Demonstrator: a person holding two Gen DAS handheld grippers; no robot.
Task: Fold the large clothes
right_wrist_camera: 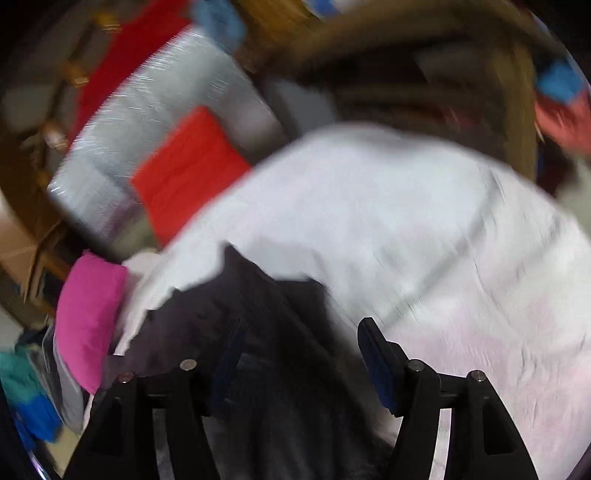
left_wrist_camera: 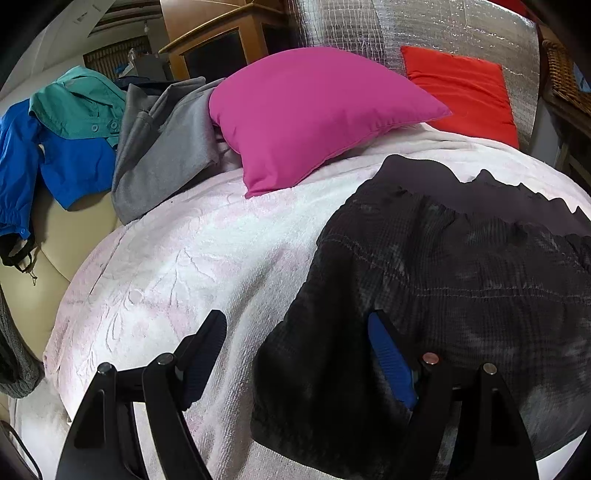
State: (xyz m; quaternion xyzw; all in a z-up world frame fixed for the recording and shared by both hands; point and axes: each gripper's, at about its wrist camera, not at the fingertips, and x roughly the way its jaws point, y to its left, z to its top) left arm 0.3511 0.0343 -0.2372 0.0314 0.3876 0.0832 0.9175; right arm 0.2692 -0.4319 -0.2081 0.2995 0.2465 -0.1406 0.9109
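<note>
A dark grey waffle-knit garment (left_wrist_camera: 443,277) lies spread on a white blanket (left_wrist_camera: 184,258), its far edge jagged. My left gripper (left_wrist_camera: 295,350) is open just above the garment's left edge; the left finger is over blanket and the blue-padded right finger (left_wrist_camera: 388,358) is over dark cloth. Nothing is pinched. The right wrist view is blurred. There, my right gripper (right_wrist_camera: 301,354) stands open above the same dark garment (right_wrist_camera: 258,302), whose cloth runs under and between the fingers. The white blanket (right_wrist_camera: 424,221) stretches beyond it.
A pink pillow (left_wrist_camera: 314,114) and a red pillow (left_wrist_camera: 465,92) rest at the back against a silver foil sheet (left_wrist_camera: 443,29). At the left, a grey garment (left_wrist_camera: 162,147), a teal one (left_wrist_camera: 74,103) and a blue jacket (left_wrist_camera: 74,166) are piled on a cream cushion (left_wrist_camera: 37,258).
</note>
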